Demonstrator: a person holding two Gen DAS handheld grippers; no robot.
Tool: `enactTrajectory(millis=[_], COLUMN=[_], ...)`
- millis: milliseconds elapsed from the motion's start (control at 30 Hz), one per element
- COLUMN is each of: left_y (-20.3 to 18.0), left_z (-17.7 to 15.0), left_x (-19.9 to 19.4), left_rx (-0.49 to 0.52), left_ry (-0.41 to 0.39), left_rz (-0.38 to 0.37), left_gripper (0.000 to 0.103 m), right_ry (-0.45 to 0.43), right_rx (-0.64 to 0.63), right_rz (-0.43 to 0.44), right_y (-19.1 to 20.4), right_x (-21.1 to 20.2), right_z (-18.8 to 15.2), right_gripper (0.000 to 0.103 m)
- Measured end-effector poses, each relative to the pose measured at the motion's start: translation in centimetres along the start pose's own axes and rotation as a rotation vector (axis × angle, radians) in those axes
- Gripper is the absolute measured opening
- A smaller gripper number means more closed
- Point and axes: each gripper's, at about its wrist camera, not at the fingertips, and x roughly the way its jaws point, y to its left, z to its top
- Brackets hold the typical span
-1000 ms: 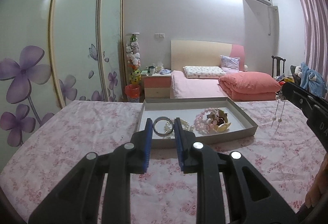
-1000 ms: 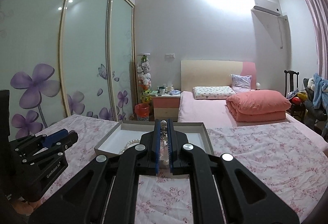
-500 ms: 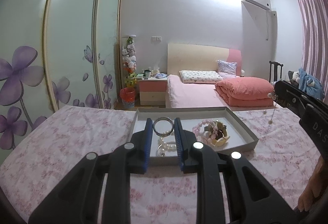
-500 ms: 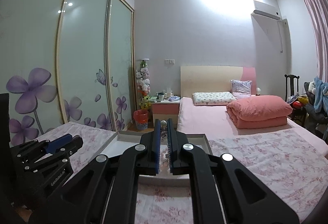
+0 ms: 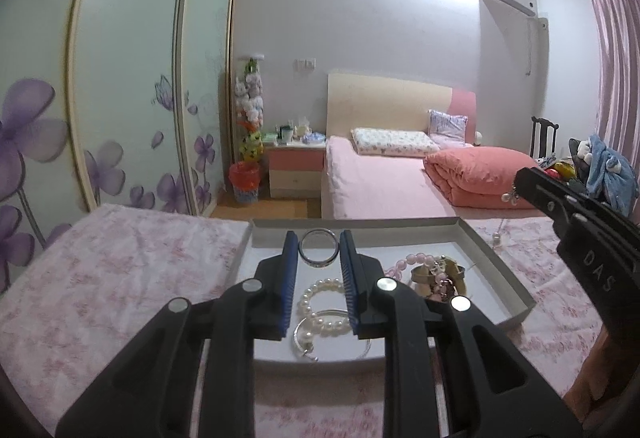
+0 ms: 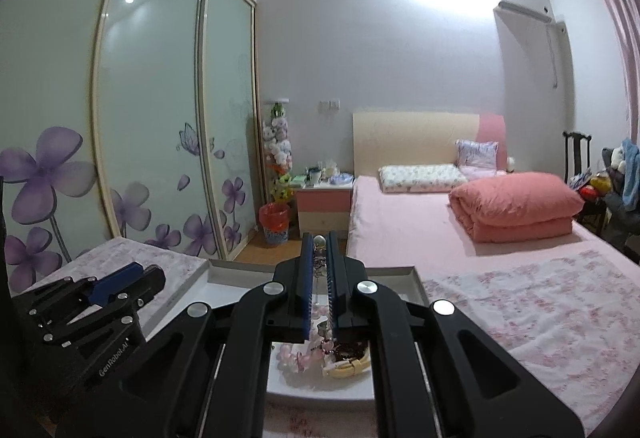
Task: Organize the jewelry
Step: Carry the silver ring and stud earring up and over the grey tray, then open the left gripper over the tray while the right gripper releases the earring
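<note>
Pink bed [image 5: 372, 181], nightstand [image 5: 296, 169], floral wardrobe doors [image 5: 120, 85].

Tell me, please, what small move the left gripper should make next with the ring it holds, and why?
Probably lower it a little and open. The left gripper is shut on the silver bangle, held above the grey tray near its far wall, beyond the pearl bracelet. Bare tray floor appears to lie beneath, so it should land without tangling.

Your left gripper [image 5: 319, 253] pinches a silver bangle [image 5: 319, 253] above the grey tray [image 5: 502, 268]. Inside the tray lie a pearl bracelet [image 5: 320, 308] and pink beads [image 5: 416, 262]. Right of the tray, your right gripper [image 5: 520, 185] dangles pearl earrings [image 5: 509, 197].
</note>
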Motion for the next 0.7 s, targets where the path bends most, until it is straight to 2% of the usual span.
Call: enactTrajectory(millis=[333, 633, 700], left_y=[-0.3, -0.7, -0.6], left_z=[-0.8, -1.2, -1.3], left_x=[5.9, 7.8, 7.9], left_rx=[0.006, 0.014, 0.005], left_ry=[0.105, 0.152, 0.159], left_rz=[-0.020, -0.045, -0.048], left_gripper=[0.022, 0.022, 0.028], right_ry=[0.180, 0.272, 0.292], right_rx=[0.101, 0.151, 0.169], right_rz=[0.011, 0.027, 0.052], right_y=[-1.9, -2.5, -2.6], right_x=[6.3, 8.7, 8.9], right_z=[-1.7, -2.9, -3.0], right_gripper=[0.007, 0.008, 0.010])
